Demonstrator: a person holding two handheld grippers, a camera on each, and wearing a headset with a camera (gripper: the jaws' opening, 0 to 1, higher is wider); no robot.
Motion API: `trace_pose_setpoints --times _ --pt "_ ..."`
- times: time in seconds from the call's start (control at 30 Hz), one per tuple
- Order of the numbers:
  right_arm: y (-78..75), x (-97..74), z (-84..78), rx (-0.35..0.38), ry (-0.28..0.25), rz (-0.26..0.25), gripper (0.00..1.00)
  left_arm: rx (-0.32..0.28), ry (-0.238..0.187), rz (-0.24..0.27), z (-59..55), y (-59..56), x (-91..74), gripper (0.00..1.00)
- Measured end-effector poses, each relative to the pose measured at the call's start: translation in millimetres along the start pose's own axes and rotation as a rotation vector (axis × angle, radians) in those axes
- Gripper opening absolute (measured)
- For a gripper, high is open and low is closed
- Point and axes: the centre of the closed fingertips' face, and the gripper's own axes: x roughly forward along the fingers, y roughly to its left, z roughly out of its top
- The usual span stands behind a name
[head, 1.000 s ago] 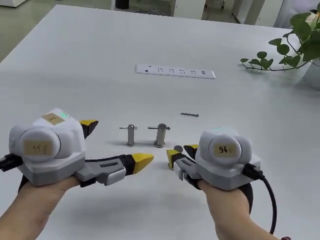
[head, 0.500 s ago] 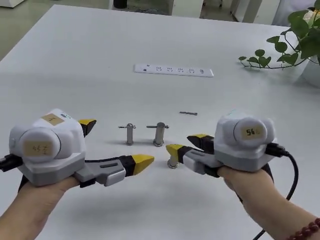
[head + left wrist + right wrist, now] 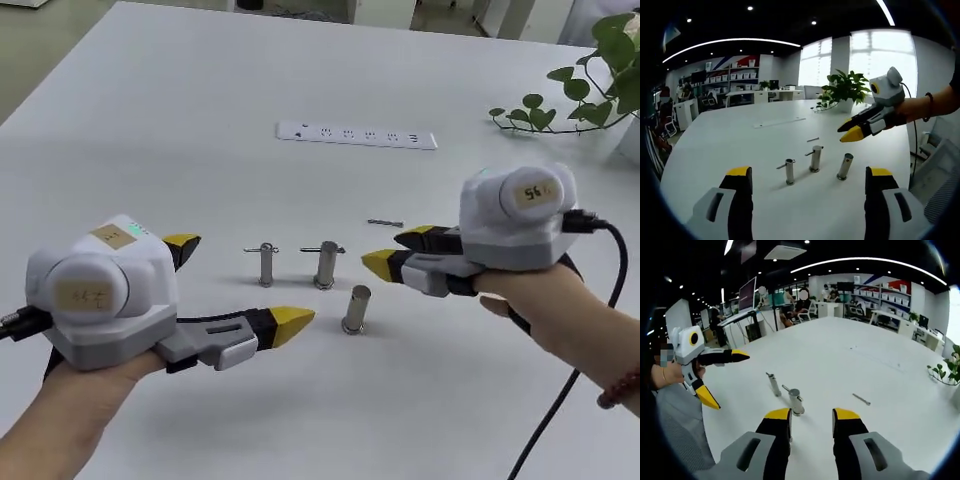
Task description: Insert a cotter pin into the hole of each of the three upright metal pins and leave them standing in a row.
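Three metal pins stand upright on the white table (image 3: 150, 120). The left pin (image 3: 266, 263) and the middle pin (image 3: 326, 264) each carry a cotter pin through the top. The third pin (image 3: 356, 308) stands bare, a little nearer to me. A loose cotter pin (image 3: 384, 223) lies beyond them. My left gripper (image 3: 235, 282) is open at the lower left, short of the pins (image 3: 815, 158). My right gripper (image 3: 392, 251) hovers open and holds nothing, up and to the right of the bare pin (image 3: 845, 166). The loose cotter pin (image 3: 860, 399) lies ahead of its fingertips.
A white power strip (image 3: 356, 135) lies farther back on the table. A potted plant (image 3: 590, 80) trails leaves at the far right. A cable hangs from the right gripper. Office desks and seated people show in the background.
The right gripper has drawn back up and to the right, away from the third pin it was around. That pin now stands alone. The left gripper has held still.
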Motion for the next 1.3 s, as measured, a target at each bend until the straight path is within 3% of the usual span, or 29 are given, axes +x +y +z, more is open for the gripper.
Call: trace_pose_setpoints --times 0.37,0.63,0.93,1.3 --pt "-44.1 17.8 2.3 -0.034 0.097 0.033 0.24 0.010 0.007 0.005 -1.9 1.0 1.4 0.90" --pt "-65.3 30.3 -1.0 -0.067 0.154 0.049 0.21 0.005 0.016 0.004 -4.4 0.5 3.0 0.90" --pt "-83.8 49.0 -3.6 -0.100 0.208 0.056 0.20 -0.007 0.030 0.004 -8.2 3.0 5.8 0.87" --pt "-97.9 61.8 -24.1 -0.130 0.311 0.092 0.16 -0.002 0.031 -0.016 -9.4 -2.1 9.6 0.84"
